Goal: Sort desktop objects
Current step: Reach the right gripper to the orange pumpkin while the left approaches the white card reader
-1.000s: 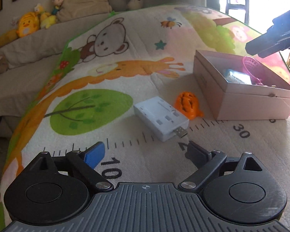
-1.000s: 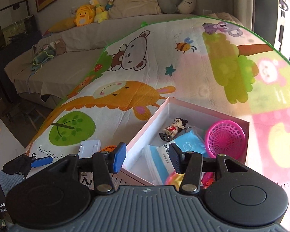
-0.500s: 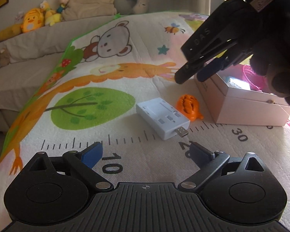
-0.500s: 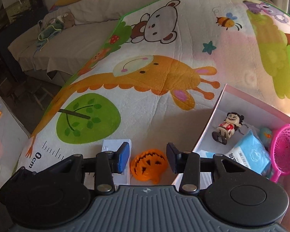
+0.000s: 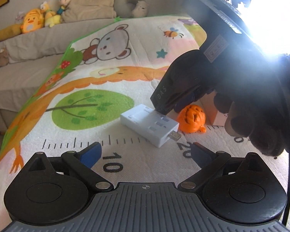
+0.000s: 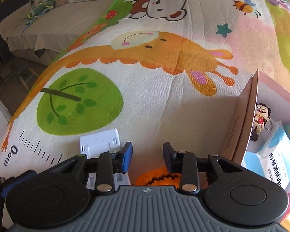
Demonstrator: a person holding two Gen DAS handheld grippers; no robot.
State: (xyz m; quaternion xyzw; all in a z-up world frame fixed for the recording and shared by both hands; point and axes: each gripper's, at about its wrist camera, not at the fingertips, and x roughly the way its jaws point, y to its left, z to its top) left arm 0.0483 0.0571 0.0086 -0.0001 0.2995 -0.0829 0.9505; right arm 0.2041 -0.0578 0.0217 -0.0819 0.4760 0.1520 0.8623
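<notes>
My right hand-held gripper (image 6: 147, 157) has come down from over the pink box (image 6: 241, 135) to just above the orange pumpkin toy (image 5: 192, 118), its jaws closing but gripping nothing yet. In the left wrist view it fills the upper right, its tips over the pumpkin and the near end of the white USB adapter (image 5: 149, 124). Both lie side by side at centre frame on the printed mat (image 5: 106, 77). My left hand-held gripper (image 5: 145, 152) has been opening and now gapes wide, empty, low in the frame.
</notes>
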